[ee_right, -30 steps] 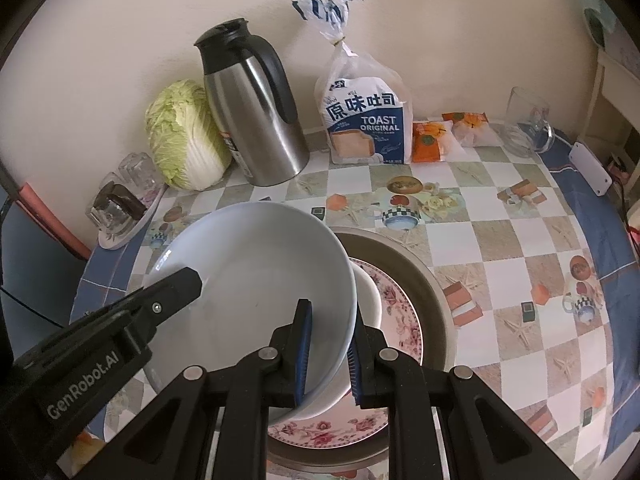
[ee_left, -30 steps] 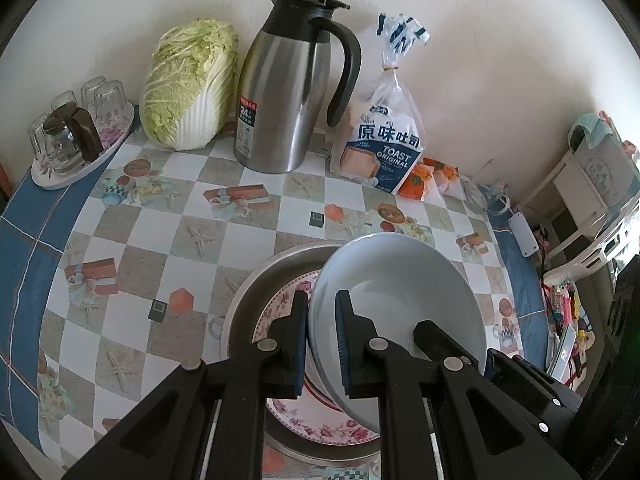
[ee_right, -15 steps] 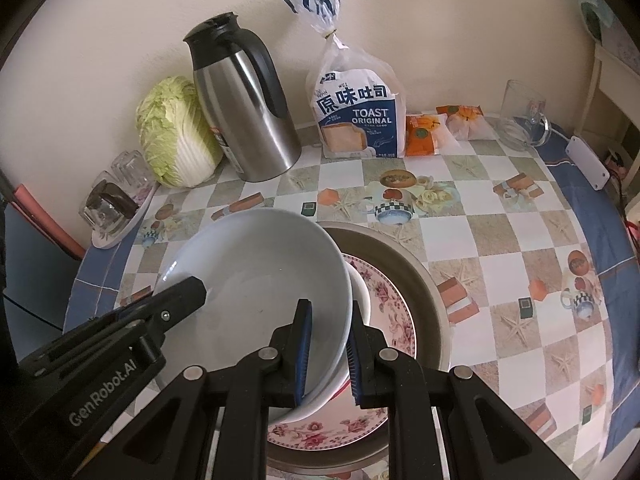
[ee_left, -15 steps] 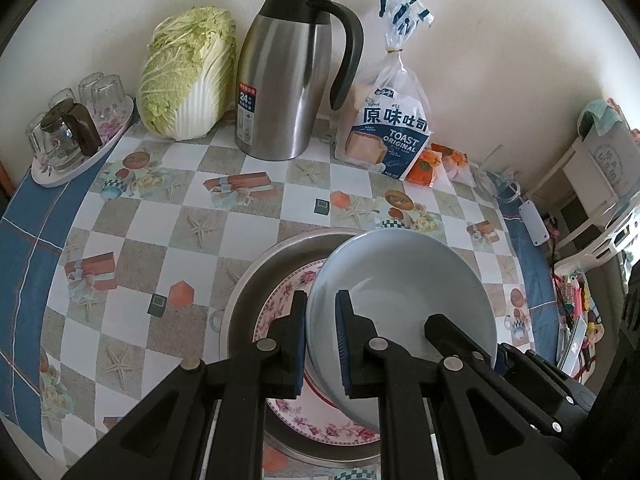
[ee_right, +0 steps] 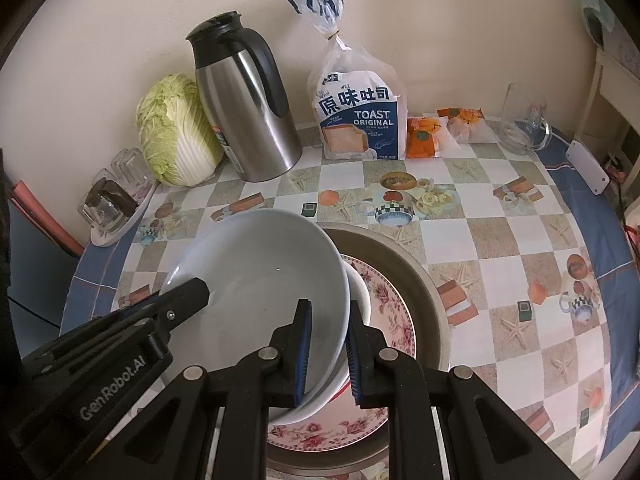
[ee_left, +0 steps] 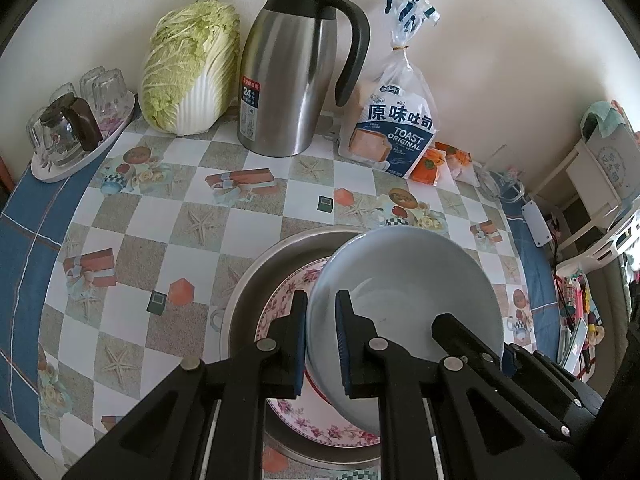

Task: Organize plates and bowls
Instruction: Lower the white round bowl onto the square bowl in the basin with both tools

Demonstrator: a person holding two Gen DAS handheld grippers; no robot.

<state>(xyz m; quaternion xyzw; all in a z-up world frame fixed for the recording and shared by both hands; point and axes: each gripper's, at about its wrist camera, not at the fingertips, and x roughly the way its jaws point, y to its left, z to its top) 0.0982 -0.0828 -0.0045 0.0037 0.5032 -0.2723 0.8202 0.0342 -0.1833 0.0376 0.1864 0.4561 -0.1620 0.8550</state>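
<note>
Right wrist view: basin [ee_right: 428, 292] holds floral plate [ee_right: 396, 312]; above it, tilted bowl [ee_right: 256, 276] clamped by both grippers, right [ee_right: 326, 354] at 5 o'clock rim, left [ee_left: 321, 340] opposite. Flask [ee_right: 248, 108], cabbage [ee_right: 176, 132] at 11.

The pale grey glazed ceramic bowl [ee_right: 256, 272] looks smooth and glossy; the round metal basin [ee_left: 256, 280] is dull brushed steel; the tall thermos jug [ee_left: 288, 76] gleams.

A round table [ee_left: 132, 216] in a checkered cloth is carrying everything. Just beyond the tongs a metal basin [ee_left: 256, 276] is sitting on it. Farther off by the wall are standing a cabbage [ee_left: 188, 68], a steel thermos [ee_left: 292, 76], a toast bag [ee_left: 396, 128], and, far left, a tray of glasses [ee_left: 76, 128].
</note>
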